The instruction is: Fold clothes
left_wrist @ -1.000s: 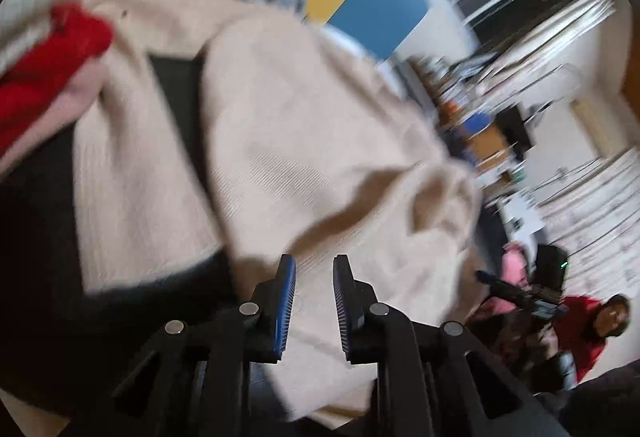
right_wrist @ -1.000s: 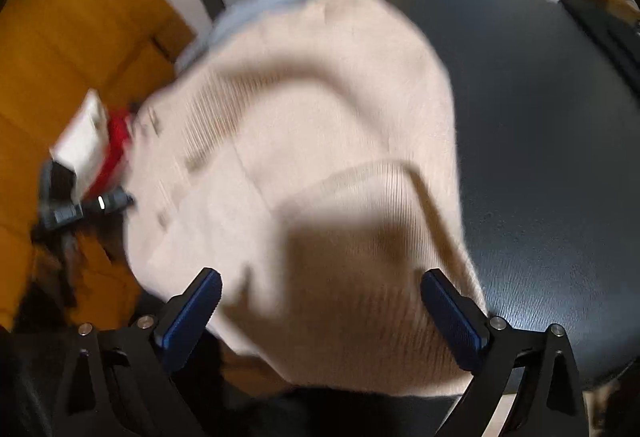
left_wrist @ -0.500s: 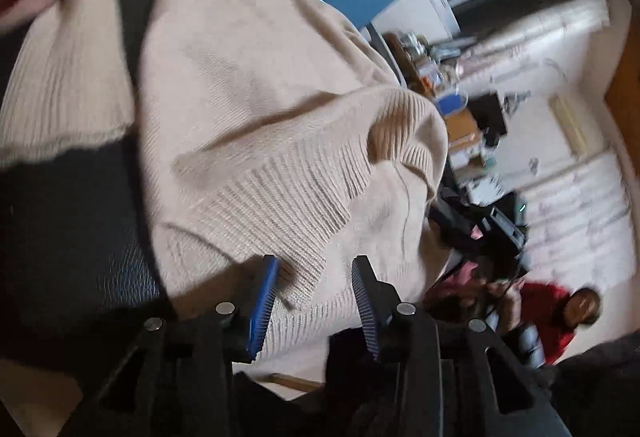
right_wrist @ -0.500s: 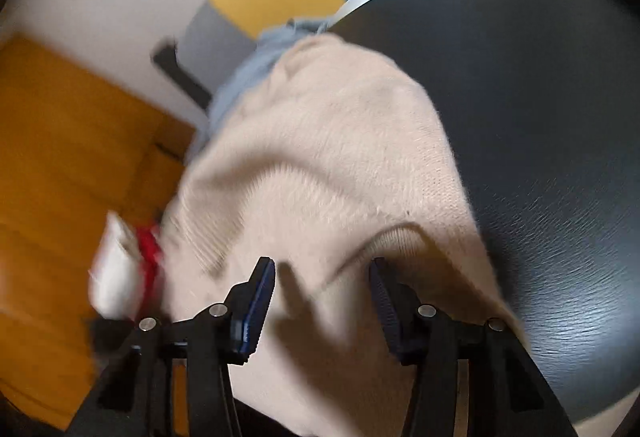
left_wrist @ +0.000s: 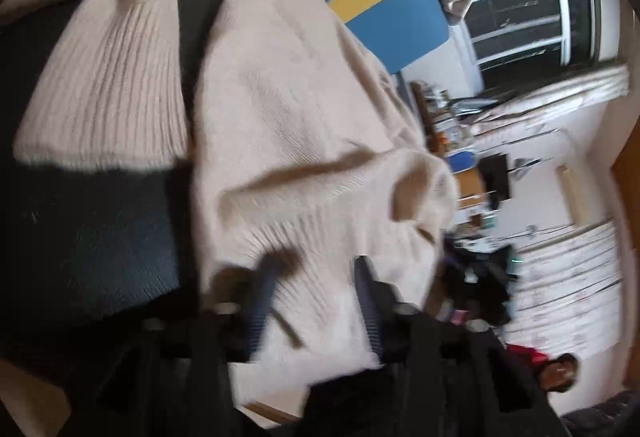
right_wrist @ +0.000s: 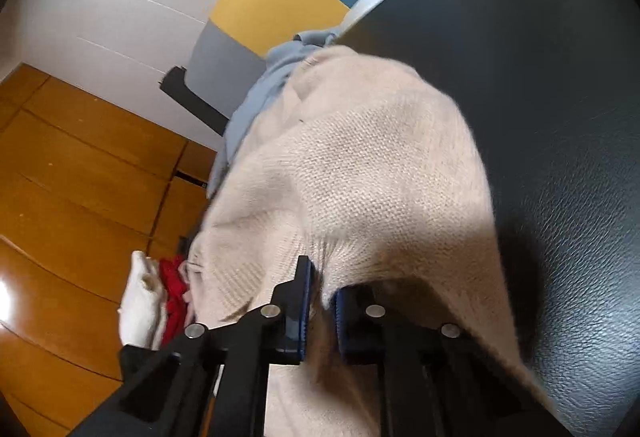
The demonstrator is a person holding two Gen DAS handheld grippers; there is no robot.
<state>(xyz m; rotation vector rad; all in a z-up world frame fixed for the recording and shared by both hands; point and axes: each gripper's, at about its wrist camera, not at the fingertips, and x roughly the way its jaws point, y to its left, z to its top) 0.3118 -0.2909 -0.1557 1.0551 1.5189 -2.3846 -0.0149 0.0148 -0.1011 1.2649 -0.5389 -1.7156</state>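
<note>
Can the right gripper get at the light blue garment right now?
Probably not: the right gripper, jaws closing, pinches the beige sweater, which lies between it and the light blue garment.

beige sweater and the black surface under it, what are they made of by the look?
Beige knitted sweater: soft knit, probably wool or a wool-like yarn; visible stitch loops, ribbed bands and a fuzzy edge. Matte.

Black tabletop: looks like leather or faux leather; fine pebbled grain with a soft sheen. Which of the two, the pictures cannot settle.
</note>
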